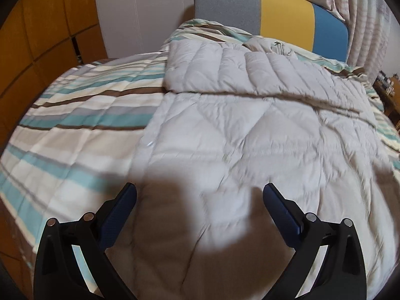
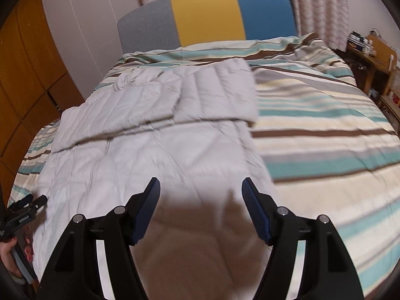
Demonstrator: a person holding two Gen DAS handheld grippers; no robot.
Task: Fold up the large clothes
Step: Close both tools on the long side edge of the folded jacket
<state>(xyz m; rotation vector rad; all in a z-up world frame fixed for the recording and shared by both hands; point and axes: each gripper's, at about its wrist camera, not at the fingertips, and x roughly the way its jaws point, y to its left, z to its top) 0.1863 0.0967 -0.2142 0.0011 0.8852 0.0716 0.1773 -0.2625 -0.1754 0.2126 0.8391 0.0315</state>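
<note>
Grey quilted coat [image 1: 250,135] just beyond both wide-spread grippers, ungrasped

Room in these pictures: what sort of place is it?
Most likely a bedroom. A bed with a striped cover and a padded headboard fills the view, curtains hang behind it, and a grey quilted coat lies spread on top.

The left gripper [image 1: 200,195] has glossy black angular arms with triangular cut-outs, round silver pivot screws on top, and dark blue ribbed pads [image 1: 120,215] lining its fingers. The right gripper [image 2: 200,188] is built the same: black linkages, silver screws, blue textured pads [image 2: 255,212]. At its far left, bare skin of the person's left hand [image 2: 7,257] shows, with red-painted nails, beside small white lettering on the black body
</note>
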